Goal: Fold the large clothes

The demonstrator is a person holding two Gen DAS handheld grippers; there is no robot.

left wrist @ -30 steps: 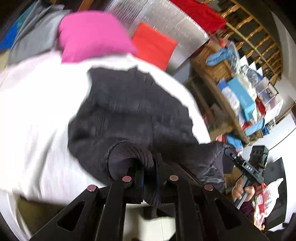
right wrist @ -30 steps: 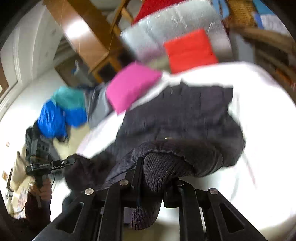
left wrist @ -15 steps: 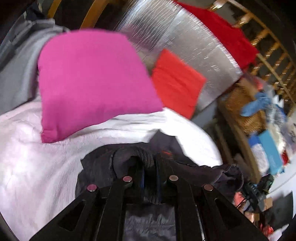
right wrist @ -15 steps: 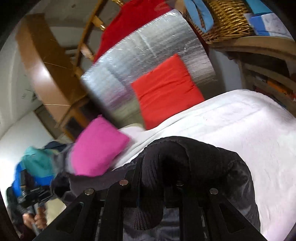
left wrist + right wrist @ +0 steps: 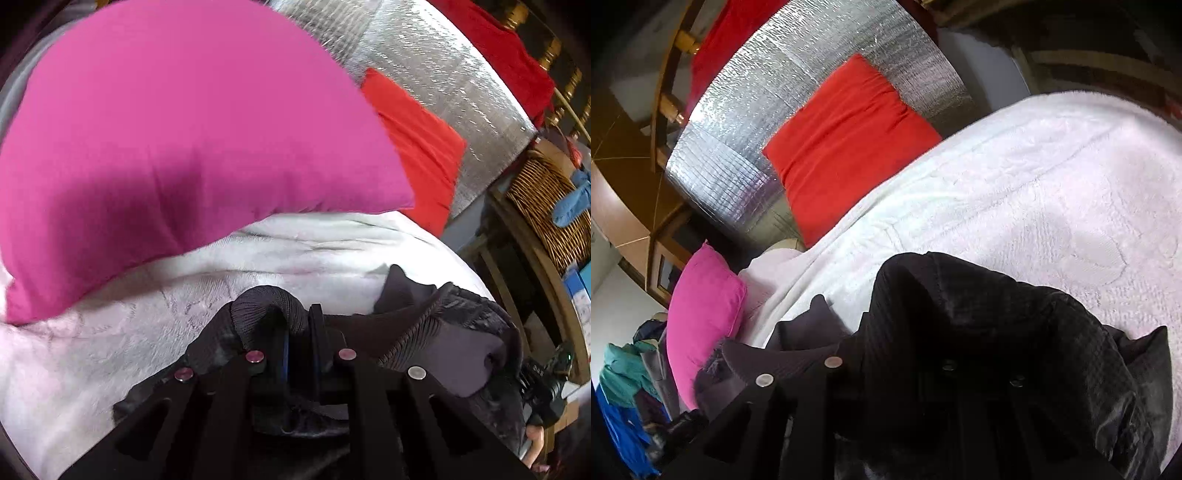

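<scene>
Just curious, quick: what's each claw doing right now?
Left claw: shut on the dark jacket.
Right claw: mostly covered by the jacket; cannot tell.

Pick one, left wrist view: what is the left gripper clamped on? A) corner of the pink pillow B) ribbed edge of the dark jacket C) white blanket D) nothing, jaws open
B: the left gripper is shut on a ribbed knit edge of the dark jacket, with the pink pillow beyond it and the white blanket underneath.
</scene>
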